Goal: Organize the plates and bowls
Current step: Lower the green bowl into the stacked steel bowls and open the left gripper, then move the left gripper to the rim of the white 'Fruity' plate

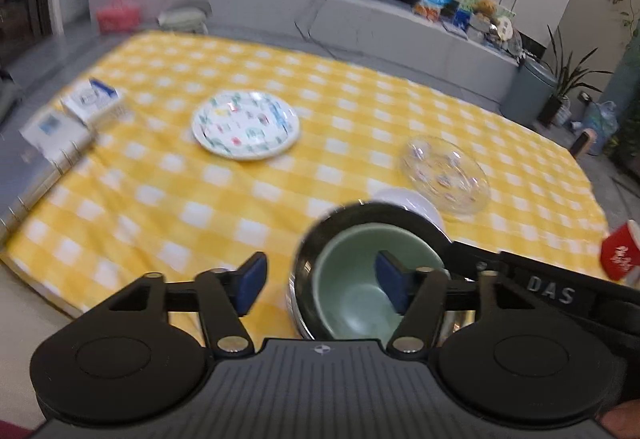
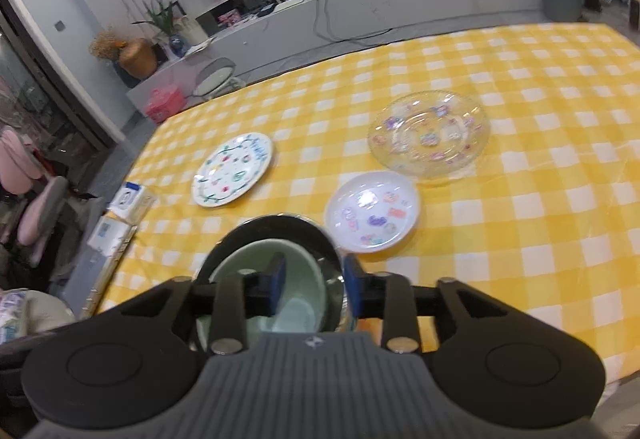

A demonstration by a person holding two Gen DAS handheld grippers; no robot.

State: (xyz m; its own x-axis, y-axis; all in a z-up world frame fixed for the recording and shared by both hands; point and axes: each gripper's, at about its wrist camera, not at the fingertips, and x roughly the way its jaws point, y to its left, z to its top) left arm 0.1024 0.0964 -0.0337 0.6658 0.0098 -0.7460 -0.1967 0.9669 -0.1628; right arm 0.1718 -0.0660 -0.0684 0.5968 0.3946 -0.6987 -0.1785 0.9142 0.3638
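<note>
A green bowl (image 1: 352, 279) sits inside a dark steel bowl (image 1: 308, 259) near the table's front edge; both also show in the right wrist view (image 2: 296, 279) (image 2: 280, 227). My left gripper (image 1: 318, 283) is open, its jaws wide apart, the right one over the green bowl and the left one over the cloth. My right gripper (image 2: 316, 285) is shut on the steel bowl's right rim. A white patterned plate (image 2: 234, 169) (image 1: 245, 125), a small white plate (image 2: 372, 217) and a clear glass plate (image 2: 430, 133) (image 1: 446, 173) lie on the cloth.
The table wears a yellow checked cloth (image 2: 500, 239). A ring binder with small boxes (image 1: 68, 127) lies at the left edge. A red cup (image 1: 620, 255) stands at the right edge. A TV bench stands beyond the table.
</note>
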